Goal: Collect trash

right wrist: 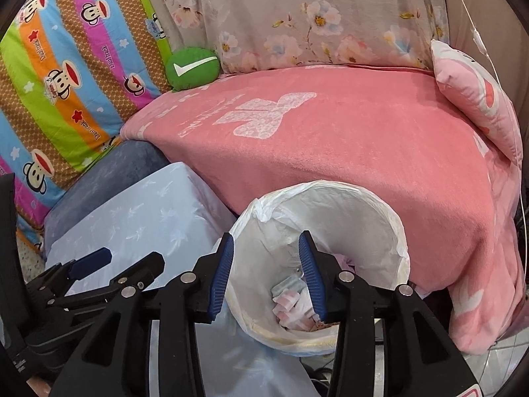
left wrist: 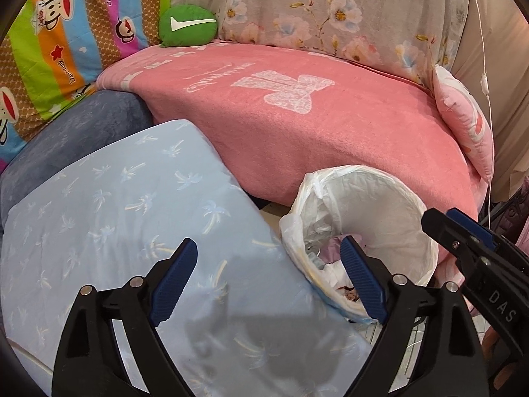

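A home, a bedroom or sitting corner. The landmark is a seat covered by a pink blanket. Behind it hangs a floral cloth; at its back left corner sits a green round cushion, with a striped cartoon-monkey quilt further left. In front stands a bin lined with a white bag, beside a pale blue pillow.
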The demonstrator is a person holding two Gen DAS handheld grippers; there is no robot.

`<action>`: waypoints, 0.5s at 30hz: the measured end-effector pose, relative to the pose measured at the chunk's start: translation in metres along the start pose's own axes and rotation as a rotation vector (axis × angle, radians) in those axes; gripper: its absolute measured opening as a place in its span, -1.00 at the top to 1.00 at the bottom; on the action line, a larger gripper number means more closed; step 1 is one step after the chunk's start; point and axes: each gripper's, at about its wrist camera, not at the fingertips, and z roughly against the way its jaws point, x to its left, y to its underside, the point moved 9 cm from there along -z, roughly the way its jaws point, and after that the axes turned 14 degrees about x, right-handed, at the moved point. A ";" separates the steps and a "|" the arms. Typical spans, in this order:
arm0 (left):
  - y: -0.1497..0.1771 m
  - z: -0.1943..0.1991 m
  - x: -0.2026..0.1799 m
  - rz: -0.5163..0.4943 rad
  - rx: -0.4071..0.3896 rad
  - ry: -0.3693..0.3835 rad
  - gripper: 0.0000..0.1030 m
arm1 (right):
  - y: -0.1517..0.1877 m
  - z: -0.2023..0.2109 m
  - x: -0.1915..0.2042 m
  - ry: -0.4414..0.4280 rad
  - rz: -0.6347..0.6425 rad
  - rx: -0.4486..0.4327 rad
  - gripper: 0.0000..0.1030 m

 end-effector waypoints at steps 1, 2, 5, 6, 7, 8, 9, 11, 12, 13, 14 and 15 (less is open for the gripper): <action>0.002 0.000 0.002 0.003 0.002 -0.006 -0.68 | 0.003 0.000 0.000 0.012 0.011 0.004 0.16; 0.005 0.000 0.003 0.008 0.005 -0.012 -0.69 | 0.007 0.001 0.000 0.023 0.020 0.005 0.16; 0.012 0.001 0.007 0.016 0.014 -0.027 -0.69 | 0.017 0.005 -0.001 0.052 0.040 0.003 0.14; 0.014 0.002 0.009 0.018 0.014 -0.037 -0.69 | 0.021 0.007 -0.001 0.058 0.044 0.001 0.10; 0.017 0.004 0.010 0.019 0.014 -0.045 -0.69 | 0.024 0.009 -0.001 0.066 0.047 -0.002 0.08; 0.019 0.005 0.011 0.022 0.014 -0.051 -0.69 | 0.026 0.012 -0.001 0.075 0.052 -0.006 0.05; 0.021 0.007 0.013 0.025 0.014 -0.059 -0.70 | 0.028 0.014 -0.002 0.082 0.055 -0.008 0.02; 0.025 0.010 0.013 0.031 0.011 -0.065 -0.73 | 0.031 0.018 -0.002 0.096 0.062 -0.014 -0.04; 0.026 0.012 0.013 0.035 0.007 -0.069 -0.75 | 0.033 0.020 -0.002 0.102 0.067 -0.015 -0.07; 0.027 0.014 0.013 0.037 0.003 -0.074 -0.76 | 0.035 0.021 -0.002 0.107 0.072 -0.015 -0.07; 0.028 0.015 0.013 0.039 0.000 -0.078 -0.76 | 0.037 0.022 -0.002 0.114 0.075 -0.014 -0.08; 0.029 0.016 0.013 0.039 -0.002 -0.081 -0.76 | 0.039 0.023 -0.002 0.122 0.076 -0.013 -0.09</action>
